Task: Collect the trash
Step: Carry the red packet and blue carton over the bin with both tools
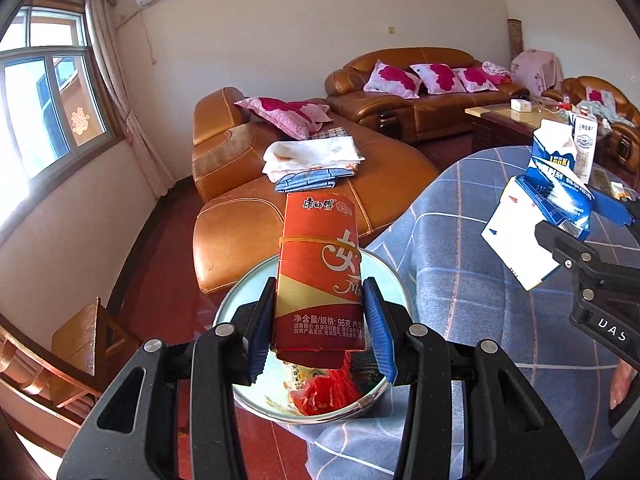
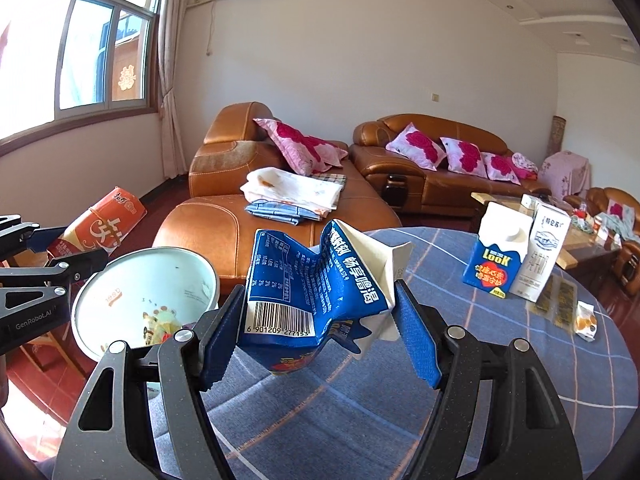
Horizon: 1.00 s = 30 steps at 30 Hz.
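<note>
The left tongs [image 1: 320, 332] are pinching a flattened red snack box [image 1: 320, 276], blue pads pressing both of its long sides, and are holding it upright over a pale round trash bin [image 1: 394, 280]. The box, with a yellow rubber band around its upper half, is covering most of the bin's opening; crumpled red and yellow wrappers [image 1: 320, 394] are lying inside the bin at the 6 o'clock side of the box.

The right tongs [image 2: 320, 336] are pinching a crushed blue-and-white milk carton [image 2: 316, 288], barcode facing the camera, and are holding it above the round desk [image 2: 500, 360] covered in a blue checked cloth. In the right wrist view the trash bin [image 2: 120, 284] is sitting at 9 o'clock of the carton, just beside the desk edge, with the left tongs [image 2: 52, 252] and the red box [image 2: 100, 228] hanging over its far rim. In the left wrist view the right tongs [image 1: 576, 220] are showing at 3 o'clock, gripping the crushed carton [image 1: 548, 196].

Toward 2 o'clock of the crushed carton, well apart from it, a blue Look carton [image 2: 496, 256] and a white milk carton [image 2: 542, 256] are standing upright, touching each other. Near them, yellow sachets [image 2: 556, 300] and a small wrapper [image 2: 586, 322] are lying flat on the cloth. Behind the desk, an orange leather sofa [image 2: 224, 216] is carrying folded cloths [image 2: 292, 192] and pink floral cushions [image 2: 304, 148].
</note>
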Tool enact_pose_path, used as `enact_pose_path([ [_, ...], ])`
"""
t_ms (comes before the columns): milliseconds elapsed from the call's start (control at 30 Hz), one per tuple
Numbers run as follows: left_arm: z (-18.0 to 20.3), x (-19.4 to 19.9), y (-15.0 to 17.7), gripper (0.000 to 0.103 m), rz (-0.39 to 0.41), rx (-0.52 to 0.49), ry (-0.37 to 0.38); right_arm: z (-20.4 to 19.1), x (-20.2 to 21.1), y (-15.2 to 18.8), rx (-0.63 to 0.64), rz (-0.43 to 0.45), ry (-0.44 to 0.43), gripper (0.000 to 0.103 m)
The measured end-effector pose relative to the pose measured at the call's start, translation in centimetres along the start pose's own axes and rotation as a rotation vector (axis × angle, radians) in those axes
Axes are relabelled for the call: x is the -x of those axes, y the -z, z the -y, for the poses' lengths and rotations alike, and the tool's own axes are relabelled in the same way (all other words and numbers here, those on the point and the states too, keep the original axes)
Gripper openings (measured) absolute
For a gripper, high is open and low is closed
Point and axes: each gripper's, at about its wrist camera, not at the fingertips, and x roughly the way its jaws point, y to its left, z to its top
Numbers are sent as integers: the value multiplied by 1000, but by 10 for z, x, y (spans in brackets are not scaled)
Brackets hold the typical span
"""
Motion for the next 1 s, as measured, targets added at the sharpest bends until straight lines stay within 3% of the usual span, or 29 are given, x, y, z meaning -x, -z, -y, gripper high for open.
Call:
enact_pose_path([
  [400,-32,5,4,42,0,21,-84,-35,-13,-11,59,26,-65,72],
  [1000,-59,9,10,42,-11,51,-152,-66,-16,-23,126,63,-134,72],
])
